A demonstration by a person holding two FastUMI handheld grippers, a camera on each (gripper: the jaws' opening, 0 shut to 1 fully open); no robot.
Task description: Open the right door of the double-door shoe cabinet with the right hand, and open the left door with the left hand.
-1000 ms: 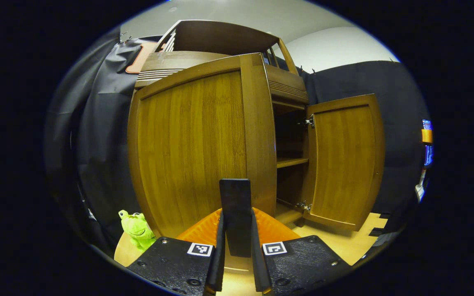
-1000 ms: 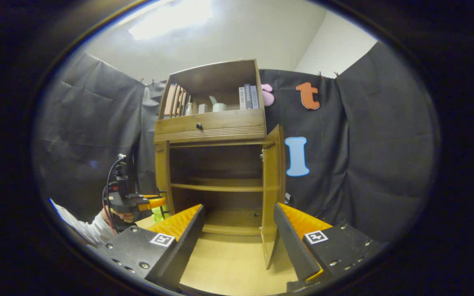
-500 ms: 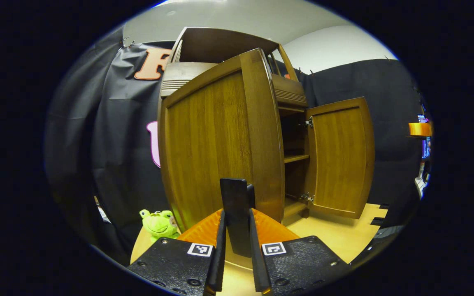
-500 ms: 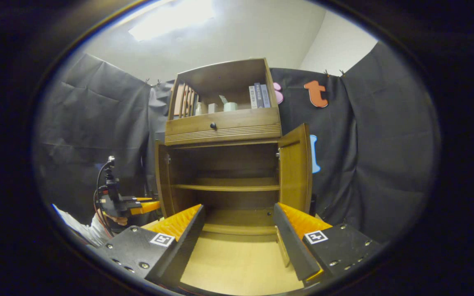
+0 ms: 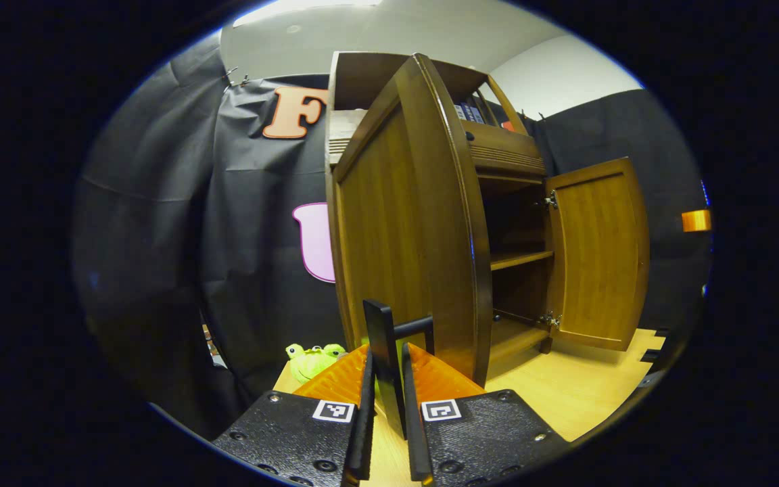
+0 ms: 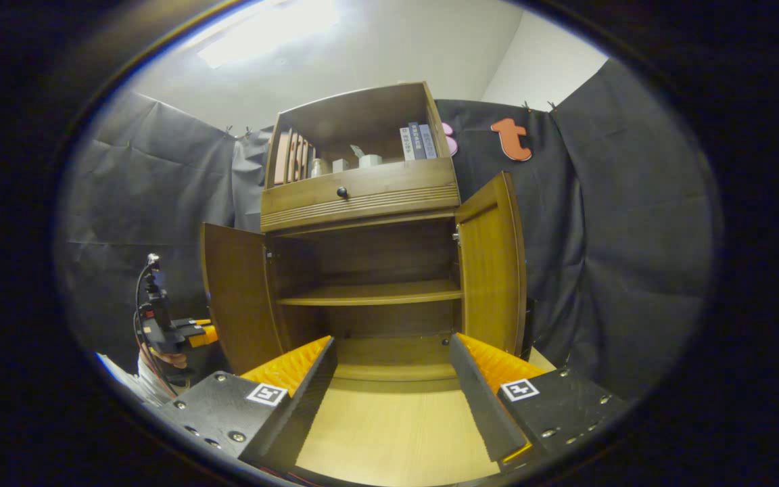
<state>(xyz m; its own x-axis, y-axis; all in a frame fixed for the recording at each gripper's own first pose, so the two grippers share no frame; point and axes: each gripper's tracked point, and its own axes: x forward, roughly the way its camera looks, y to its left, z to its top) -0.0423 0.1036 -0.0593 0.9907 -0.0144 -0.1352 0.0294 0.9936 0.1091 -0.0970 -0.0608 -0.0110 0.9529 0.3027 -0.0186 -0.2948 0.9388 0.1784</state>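
The left gripper (image 5: 384,406) had its jaws pinched on the handle (image 5: 389,352) of the left door (image 5: 396,230), which stood well swung out. The right gripper (image 6: 389,399) hung spread before the cabinet (image 6: 362,196), its right door (image 6: 491,270) open. Best follow the hinge's arc, then release.

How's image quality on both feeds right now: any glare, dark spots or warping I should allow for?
Right gripper view: the ceiling light blows out to white glare, and the shoe cabinet interior is dim yet its shelf is readable. Left gripper view: fisheye bows the left door strongly, the cabinet interior beyond it is in deep shadow, and the door handle between the left gripper fingers looks sharp.
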